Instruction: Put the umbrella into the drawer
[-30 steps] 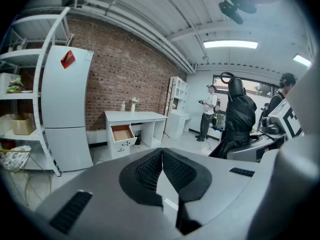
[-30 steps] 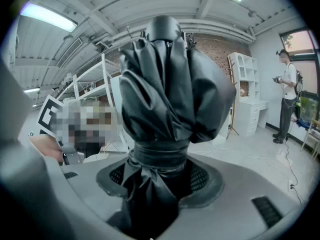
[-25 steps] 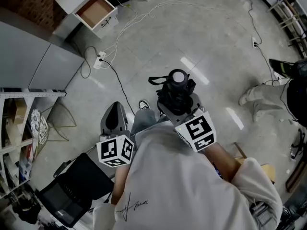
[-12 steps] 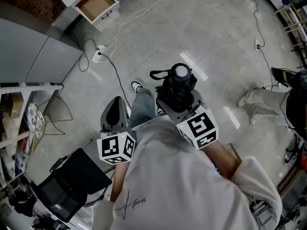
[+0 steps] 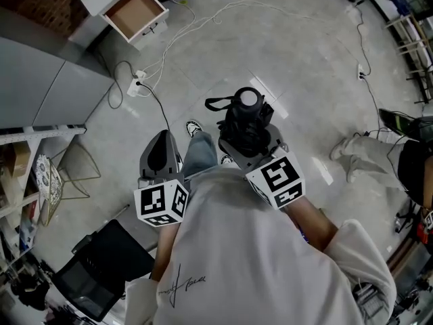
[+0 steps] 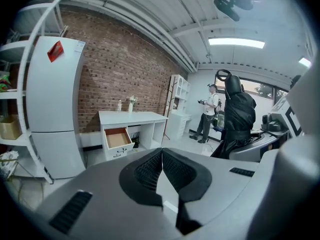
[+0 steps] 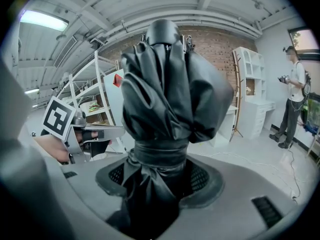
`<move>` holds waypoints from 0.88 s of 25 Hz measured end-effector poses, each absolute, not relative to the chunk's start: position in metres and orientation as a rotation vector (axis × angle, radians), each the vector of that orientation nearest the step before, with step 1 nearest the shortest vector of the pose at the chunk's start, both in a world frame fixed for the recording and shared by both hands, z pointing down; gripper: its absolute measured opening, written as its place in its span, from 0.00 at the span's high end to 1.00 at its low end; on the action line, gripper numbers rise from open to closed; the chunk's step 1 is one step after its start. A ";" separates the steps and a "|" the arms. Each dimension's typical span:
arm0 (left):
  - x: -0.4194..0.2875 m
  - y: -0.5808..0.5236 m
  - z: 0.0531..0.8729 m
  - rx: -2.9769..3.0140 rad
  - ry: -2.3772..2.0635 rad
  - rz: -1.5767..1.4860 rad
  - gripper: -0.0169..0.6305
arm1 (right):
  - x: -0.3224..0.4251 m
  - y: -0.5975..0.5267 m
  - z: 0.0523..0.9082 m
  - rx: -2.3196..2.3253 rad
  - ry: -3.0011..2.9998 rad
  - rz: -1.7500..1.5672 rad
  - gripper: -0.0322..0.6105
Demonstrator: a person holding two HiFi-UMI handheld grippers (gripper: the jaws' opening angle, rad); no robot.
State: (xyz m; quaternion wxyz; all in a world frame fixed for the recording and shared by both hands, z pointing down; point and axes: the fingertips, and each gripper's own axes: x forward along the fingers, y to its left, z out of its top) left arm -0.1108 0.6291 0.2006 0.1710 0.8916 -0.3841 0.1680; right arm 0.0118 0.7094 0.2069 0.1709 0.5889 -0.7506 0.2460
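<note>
Left gripper (image 6: 161, 160) jaws together, right gripper (image 7: 158, 180) clamping umbrella (image 7: 169, 84)

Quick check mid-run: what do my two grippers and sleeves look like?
Both the left gripper and right gripper are smooth grey shells with black ribbed jaw pads. Each carries a white cube with black square markers. The person wears a white long-sleeved top.

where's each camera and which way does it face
Head view: on the person's head, facing steeply down at the floor; shows their white shirt, left gripper and right gripper.
Left gripper view: on the left gripper, facing the open drawer; its shut empty jaws show.
Right gripper view: on the right gripper, facing the umbrella clamped in its jaws.
Shared: head and left gripper views both show the drawer.
</note>
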 end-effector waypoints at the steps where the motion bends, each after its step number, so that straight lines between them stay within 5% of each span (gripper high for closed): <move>1: -0.108 0.619 0.199 2.535 -1.087 0.486 0.95 | 0.014 0.700 0.205 1.674 -2.130 0.700 0.54; 22: -0.126 0.420 0.203 2.540 -1.032 0.519 0.95 | -0.018 0.495 0.201 1.598 -2.141 0.693 0.54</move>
